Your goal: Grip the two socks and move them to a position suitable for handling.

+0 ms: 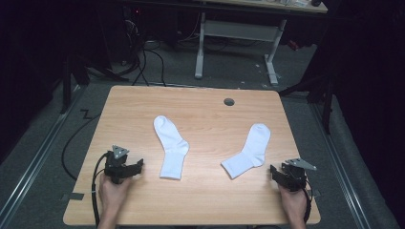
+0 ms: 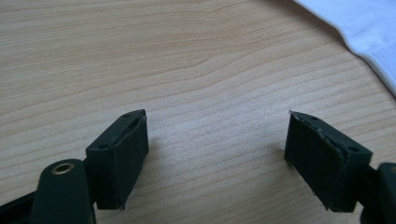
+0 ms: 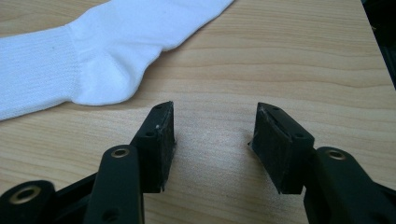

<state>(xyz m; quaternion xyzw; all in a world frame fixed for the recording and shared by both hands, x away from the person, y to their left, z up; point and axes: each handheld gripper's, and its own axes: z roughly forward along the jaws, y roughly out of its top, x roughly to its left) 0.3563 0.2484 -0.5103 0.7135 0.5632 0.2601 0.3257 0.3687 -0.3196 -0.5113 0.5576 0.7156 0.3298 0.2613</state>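
Two white socks lie flat on the wooden table (image 1: pixel 205 200). The left sock (image 1: pixel 171 145) lies left of centre and the right sock (image 1: pixel 248 150) right of centre. My left gripper (image 1: pixel 128 167) rests near the front left, to the left of the left sock's cuff, held by a hand. Its jaws stand open over bare wood (image 2: pixel 217 140), with the left sock's edge (image 2: pixel 364 32) at the upper right. My right gripper (image 1: pixel 279 174) rests near the front right, just right of the right sock's cuff. It stands open (image 3: pixel 215 135), nothing between the jaws, and the right sock (image 3: pixel 93 56) lies beyond them.
A round cable hole (image 1: pixel 229 101) sits near the table's far edge. Beyond the table stand a white desk frame (image 1: pixel 239 43) and cables on a dark floor. Metal rails run along both sides of the table.
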